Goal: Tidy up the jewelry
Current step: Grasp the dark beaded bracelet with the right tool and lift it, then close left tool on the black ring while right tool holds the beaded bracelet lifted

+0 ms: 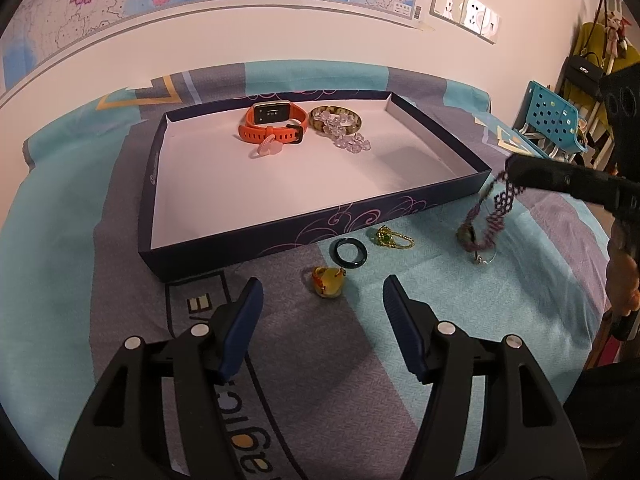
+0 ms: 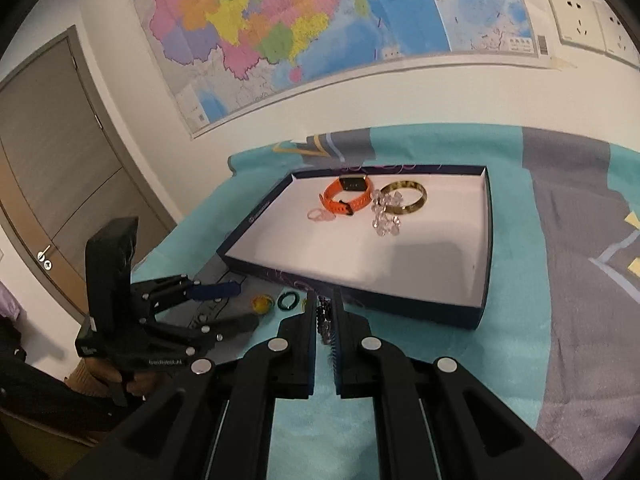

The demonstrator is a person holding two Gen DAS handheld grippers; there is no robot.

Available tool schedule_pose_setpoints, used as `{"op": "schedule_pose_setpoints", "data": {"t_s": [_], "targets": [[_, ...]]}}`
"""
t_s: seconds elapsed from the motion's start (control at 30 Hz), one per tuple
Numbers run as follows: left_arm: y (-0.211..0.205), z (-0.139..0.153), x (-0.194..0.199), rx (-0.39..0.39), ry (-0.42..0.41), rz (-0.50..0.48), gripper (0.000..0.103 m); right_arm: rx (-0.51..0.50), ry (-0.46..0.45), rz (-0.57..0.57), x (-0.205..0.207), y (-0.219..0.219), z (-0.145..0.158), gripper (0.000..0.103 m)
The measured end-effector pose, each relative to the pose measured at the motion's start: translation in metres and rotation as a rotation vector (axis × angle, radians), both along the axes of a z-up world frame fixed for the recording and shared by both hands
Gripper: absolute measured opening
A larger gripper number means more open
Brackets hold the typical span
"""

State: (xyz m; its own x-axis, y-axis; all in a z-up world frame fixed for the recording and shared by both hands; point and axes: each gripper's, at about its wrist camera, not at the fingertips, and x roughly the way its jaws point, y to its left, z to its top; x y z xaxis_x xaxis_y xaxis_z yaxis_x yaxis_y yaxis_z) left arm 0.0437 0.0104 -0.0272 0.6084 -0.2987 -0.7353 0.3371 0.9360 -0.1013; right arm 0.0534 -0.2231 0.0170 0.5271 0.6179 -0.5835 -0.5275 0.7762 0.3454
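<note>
Setting was a home, most likely a bedroom. A teal and grey patterned sheet (image 1: 280, 360) covered a bed that filled the lower half of both views. A large coloured wall map (image 2: 320, 32) hung on the pale wall (image 1: 240, 48) at the top of the frame. White wall sockets (image 1: 466, 10) sat at upper right in the left wrist view. A grey-brown interior door (image 2: 52, 152) with a lever handle (image 2: 45, 257) stood at the left edge of the right wrist view. At far right of the left wrist view, a black handbag (image 1: 584, 70) hung on a rack, and a turquoise perforated chair (image 1: 554, 116) stood near it.
</note>
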Motion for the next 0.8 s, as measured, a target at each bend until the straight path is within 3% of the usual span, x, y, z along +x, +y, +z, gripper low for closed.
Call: {"op": "schedule_pose_setpoints", "data": {"t_s": [0.2, 0.47, 0.8], "targets": [[0.001, 0.0, -0.001, -0.006, 0.003, 0.001, 0.062, 0.052, 0.027, 0.021, 0.0, -0.002, 0.001, 0.005], [0.0, 0.001, -0.002, -0.001, -0.004, -0.009, 0.061, 0.02, 0.038, 0.012, 0.002, 0.002, -0.007, 0.005], [-0.01, -0.001, 0.008, 0.034, 0.007, -0.031, 0.05, -0.008, 0.055, 0.005, 0.005, 0.007, -0.017, 0.005]]}}
